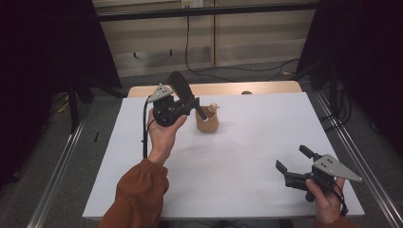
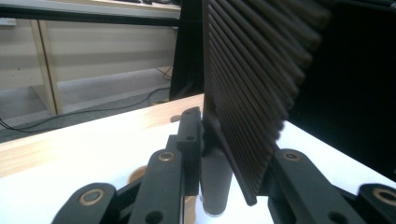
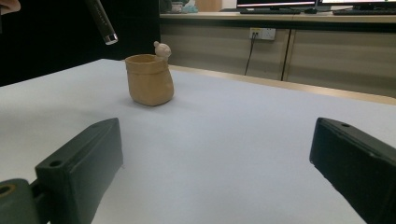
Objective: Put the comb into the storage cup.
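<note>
My left gripper (image 1: 186, 107) is raised over the far left part of the white table (image 1: 247, 156) and is shut on a dark brush (image 1: 180, 85). Its ribbed oval head points up and back. Its round handle (image 1: 201, 114) slants down toward a small tan pot (image 1: 207, 122). In the left gripper view the ribbed head (image 2: 252, 84) stands between the jaws of my left gripper (image 2: 238, 156), with the handle end (image 2: 215, 186) below. The right gripper view has the handle tip (image 3: 106, 30) hanging left of and above the pot (image 3: 149, 80). My right gripper (image 1: 292, 157) (image 3: 219, 154) rests open at the near right, holding nothing.
A small pale figure (image 1: 214, 107) (image 3: 162, 49) sits on the pot's rim. A wooden strip (image 1: 266, 87) edges the table's far side. Cables (image 1: 228, 71) lie on the floor beyond, with dark stands on either side.
</note>
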### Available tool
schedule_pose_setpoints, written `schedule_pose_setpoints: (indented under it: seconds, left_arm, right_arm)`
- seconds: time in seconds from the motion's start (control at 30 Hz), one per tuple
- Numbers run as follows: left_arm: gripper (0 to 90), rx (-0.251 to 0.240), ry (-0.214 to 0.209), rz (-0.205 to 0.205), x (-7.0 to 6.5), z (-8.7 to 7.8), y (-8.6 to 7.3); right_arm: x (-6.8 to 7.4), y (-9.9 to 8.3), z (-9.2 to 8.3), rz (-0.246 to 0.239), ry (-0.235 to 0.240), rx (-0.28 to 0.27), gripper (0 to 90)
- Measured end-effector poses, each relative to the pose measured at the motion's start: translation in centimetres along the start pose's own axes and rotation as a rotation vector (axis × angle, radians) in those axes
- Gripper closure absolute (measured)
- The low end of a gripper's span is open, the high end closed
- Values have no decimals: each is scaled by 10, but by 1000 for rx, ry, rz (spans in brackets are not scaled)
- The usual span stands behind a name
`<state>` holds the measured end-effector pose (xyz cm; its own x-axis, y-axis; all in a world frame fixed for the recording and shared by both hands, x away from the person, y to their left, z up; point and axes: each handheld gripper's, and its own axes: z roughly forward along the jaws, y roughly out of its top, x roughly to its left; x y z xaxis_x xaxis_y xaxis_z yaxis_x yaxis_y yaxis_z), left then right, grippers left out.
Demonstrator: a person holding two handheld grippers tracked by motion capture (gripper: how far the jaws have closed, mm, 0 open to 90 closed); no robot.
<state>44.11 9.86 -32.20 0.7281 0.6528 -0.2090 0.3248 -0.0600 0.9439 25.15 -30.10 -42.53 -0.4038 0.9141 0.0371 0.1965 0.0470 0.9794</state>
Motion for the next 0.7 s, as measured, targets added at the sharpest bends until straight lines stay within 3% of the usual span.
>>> schedule_pose_setpoints:
  seconds: [0.43,0.7]
  left_arm:
    - [731,18,26,18,4,9,10]
    - [731,0,38,19,7,12,18]
  right_arm:
    - [1,1,-1,-2,17,-9,18]
    - [1,0,0,-5,19,-8,18]
